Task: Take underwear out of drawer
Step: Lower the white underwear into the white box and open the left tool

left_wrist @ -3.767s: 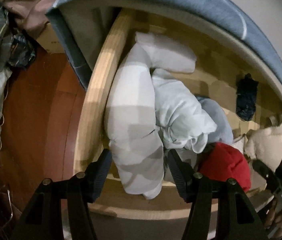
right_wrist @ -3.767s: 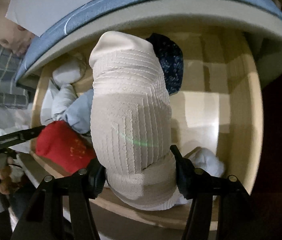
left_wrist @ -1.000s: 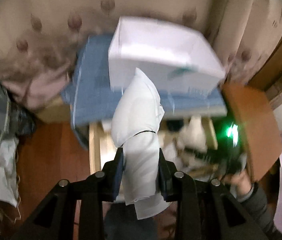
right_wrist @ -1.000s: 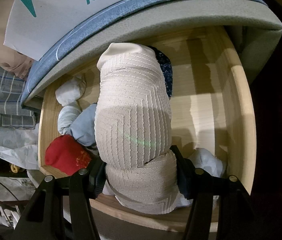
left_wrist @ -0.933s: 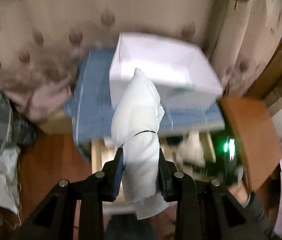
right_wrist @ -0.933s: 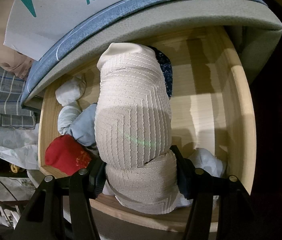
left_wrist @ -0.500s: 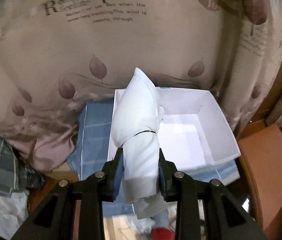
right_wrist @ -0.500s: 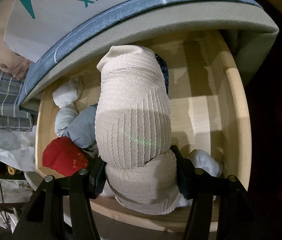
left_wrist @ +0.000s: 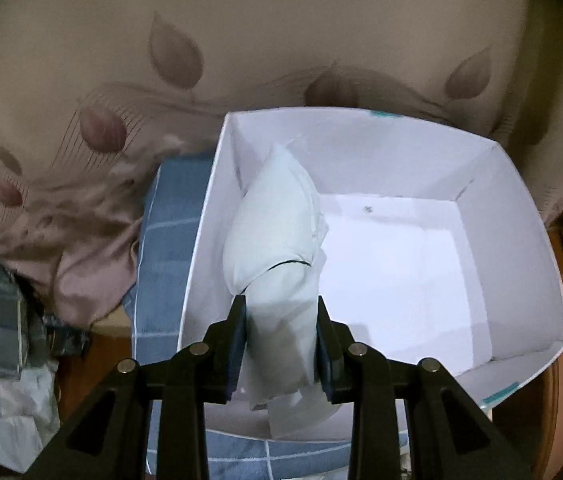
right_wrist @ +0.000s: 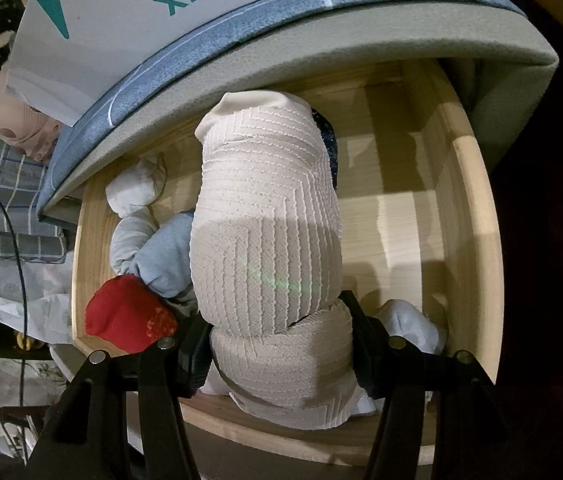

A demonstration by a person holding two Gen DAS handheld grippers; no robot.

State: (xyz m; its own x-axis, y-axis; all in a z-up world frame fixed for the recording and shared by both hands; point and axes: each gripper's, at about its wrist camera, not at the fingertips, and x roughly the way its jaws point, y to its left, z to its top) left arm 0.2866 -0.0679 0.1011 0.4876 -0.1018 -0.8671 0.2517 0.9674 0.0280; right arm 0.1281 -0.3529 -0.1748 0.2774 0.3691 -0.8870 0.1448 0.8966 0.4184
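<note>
Left hand-held gripper (left_wrist: 280, 340) clamps a rolled white underwear (left_wrist: 275, 240) over an open white box (left_wrist: 521, 208) on a blue checked bed cover (left_wrist: 165, 240), leaf-print curtain (left_wrist: 241, 40) behind; box floor bare to the right; a second ago it hung above the drawer; right hand-held gripper (right_wrist: 277, 344) grips cream ribbed underwear (right_wrist: 265, 232) over the wooden drawer (right_wrist: 469, 208), unmoved.

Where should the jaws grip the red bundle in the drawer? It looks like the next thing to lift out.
Probably the red bundle is best gripped across its rounded middle, coming from above. It lies in the drawer's near left corner, its top bare. The wooden wall on one side and the grey-blue bundle on the other leave little room for a side approach. How it is folded is not clear.
</note>
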